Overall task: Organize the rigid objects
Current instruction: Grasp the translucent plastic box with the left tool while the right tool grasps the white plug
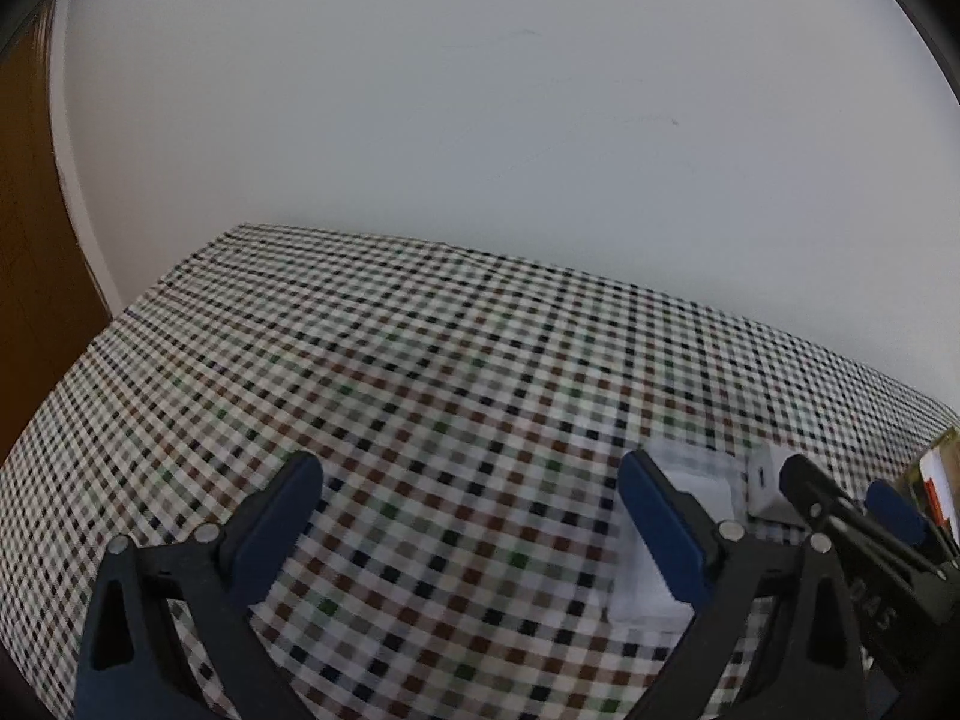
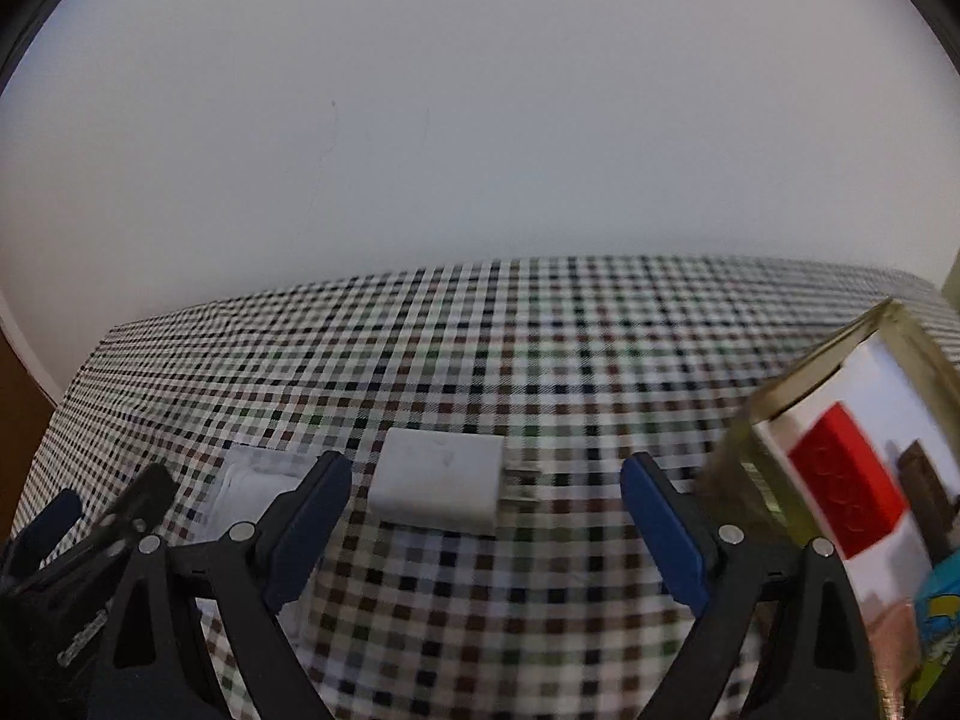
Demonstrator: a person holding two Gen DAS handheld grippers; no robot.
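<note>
My left gripper (image 1: pixel 474 492) is open and empty above the checked tablecloth (image 1: pixel 420 372). A clear plastic tray (image 1: pixel 696 480) lies just behind its right finger. My right gripper (image 2: pixel 486 492) is open and empty. A white charger block (image 2: pixel 438 483) lies on the cloth just beyond and between its fingers; it also shows in the left wrist view (image 1: pixel 765 489). A printed box with a red brick picture (image 2: pixel 852 474) stands at the right, beside the right finger. The clear tray (image 2: pixel 252 480) lies behind the left finger. The right gripper shows in the left wrist view (image 1: pixel 840 498).
A white wall (image 1: pixel 480 120) rises behind the table's far edge. A brown wooden door (image 1: pixel 30 240) is at the far left. The left gripper's fingers (image 2: pixel 90 516) show at the lower left of the right wrist view.
</note>
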